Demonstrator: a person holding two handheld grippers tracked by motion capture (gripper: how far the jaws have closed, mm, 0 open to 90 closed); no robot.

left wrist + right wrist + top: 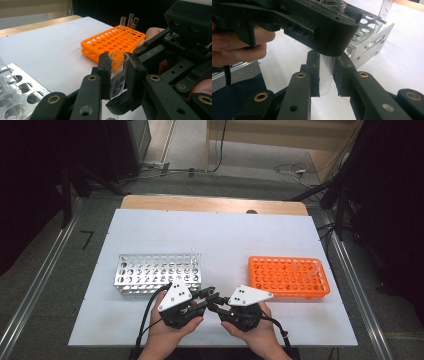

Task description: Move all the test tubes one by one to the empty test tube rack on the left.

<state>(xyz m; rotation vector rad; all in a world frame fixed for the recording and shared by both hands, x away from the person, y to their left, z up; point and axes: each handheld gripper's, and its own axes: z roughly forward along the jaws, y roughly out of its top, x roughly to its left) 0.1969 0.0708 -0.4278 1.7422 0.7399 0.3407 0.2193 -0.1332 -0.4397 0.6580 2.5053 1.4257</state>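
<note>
Clear glass test tube (pixel 118 75) is held upright between both tools, close to the person's edge of the white table (pixel 215 235). Left gripper (pixel 119 72) is clamped on the tube's upper part, just under the open rim; right gripper (pixel 325 75) is clamped on its rounded lower end, directly beneath the left one. Both grips read as firm, pads pressing the glass.

Progress, as judged: a hand-over between tools is in hand, with neither side released. Orange rack (pixel 112 41), beyond the left gripper, carries three tubes (pixel 129 21) at its far corner; its other holes look empty. Metal rack (pixel 367 37), beyond the right gripper, shows one tube (pixel 384 12) standing. Most of the transfer appears outstanding.

Markings: faint pale print on the held tube, too blurred to read. No brand seen.
</note>
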